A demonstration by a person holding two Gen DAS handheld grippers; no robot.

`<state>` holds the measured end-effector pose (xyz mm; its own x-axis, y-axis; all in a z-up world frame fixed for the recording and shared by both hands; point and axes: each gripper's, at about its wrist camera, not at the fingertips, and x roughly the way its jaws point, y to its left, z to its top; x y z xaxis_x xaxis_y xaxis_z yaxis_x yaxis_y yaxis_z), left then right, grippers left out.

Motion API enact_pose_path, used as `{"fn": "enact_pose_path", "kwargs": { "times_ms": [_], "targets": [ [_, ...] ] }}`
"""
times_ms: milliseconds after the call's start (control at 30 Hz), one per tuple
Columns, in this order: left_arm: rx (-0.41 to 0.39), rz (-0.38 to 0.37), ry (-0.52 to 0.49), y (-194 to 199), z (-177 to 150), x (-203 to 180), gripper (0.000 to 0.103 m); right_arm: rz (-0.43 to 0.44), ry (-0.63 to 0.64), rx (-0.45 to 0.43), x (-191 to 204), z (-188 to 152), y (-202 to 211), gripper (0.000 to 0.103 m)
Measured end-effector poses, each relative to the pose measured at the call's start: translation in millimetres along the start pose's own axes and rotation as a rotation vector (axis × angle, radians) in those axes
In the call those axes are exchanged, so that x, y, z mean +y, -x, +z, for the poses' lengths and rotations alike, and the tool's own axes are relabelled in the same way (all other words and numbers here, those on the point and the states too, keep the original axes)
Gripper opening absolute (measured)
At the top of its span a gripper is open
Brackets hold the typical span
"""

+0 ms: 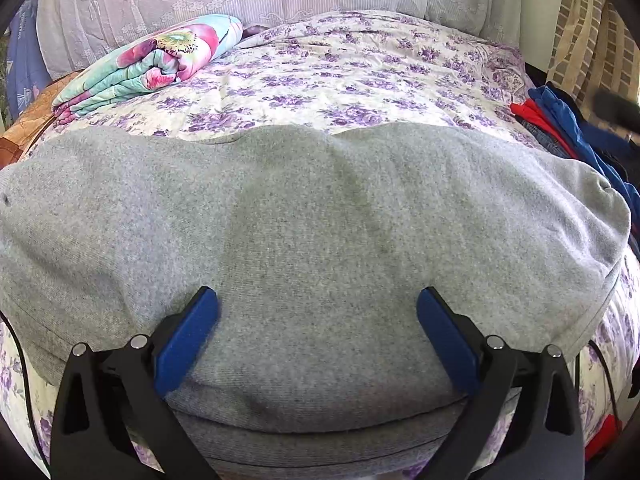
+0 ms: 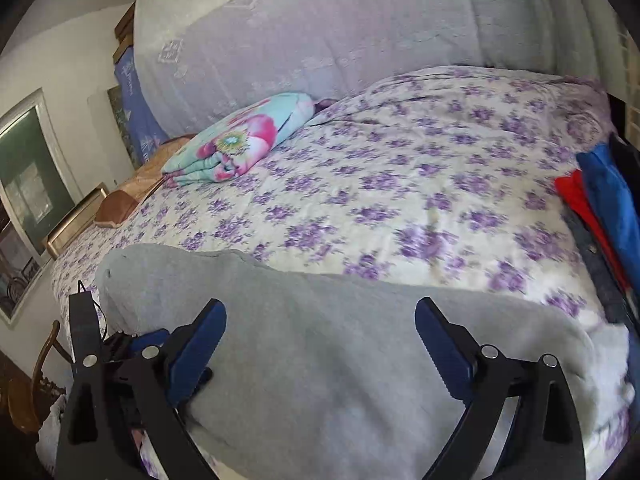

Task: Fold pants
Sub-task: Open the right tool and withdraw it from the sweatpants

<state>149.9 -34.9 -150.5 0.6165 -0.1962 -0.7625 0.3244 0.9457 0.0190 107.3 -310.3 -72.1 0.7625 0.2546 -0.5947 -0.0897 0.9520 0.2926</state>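
Grey pants (image 1: 312, 216) lie folded in layers across the near part of the bed; they also show in the right wrist view (image 2: 340, 340). My left gripper (image 1: 318, 304) is open, its blue fingers (image 1: 188, 340) spread over the pants' near edge, holding nothing. My right gripper (image 2: 320, 316) is open above the pants, its blue fingers (image 2: 440, 344) wide apart and empty. The left gripper's black body (image 2: 116, 344) shows at the lower left of the right wrist view.
The bed has a purple-flowered sheet (image 1: 320, 80). A folded flowery blanket (image 1: 160, 60) lies at the far left. A stack of red and blue clothes (image 1: 568, 120) sits at the right edge. A draped headboard (image 2: 320, 40) is behind. A wooden chair (image 2: 28, 392) stands left of the bed.
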Motion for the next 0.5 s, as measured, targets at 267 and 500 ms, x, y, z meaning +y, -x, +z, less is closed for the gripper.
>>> {"fn": "enact_pose_path", "kwargs": {
  "times_ms": [267, 500],
  "targets": [
    [0.0, -0.002, -0.005, 0, 0, -1, 0.098, -0.136, -0.254, -0.23, -84, -66, 178, 0.096],
    [0.001, 0.002, -0.009, 0, -1, -1, 0.098, -0.311, -0.279, -0.247, -112, -76, 240, 0.1]
  ]
}}
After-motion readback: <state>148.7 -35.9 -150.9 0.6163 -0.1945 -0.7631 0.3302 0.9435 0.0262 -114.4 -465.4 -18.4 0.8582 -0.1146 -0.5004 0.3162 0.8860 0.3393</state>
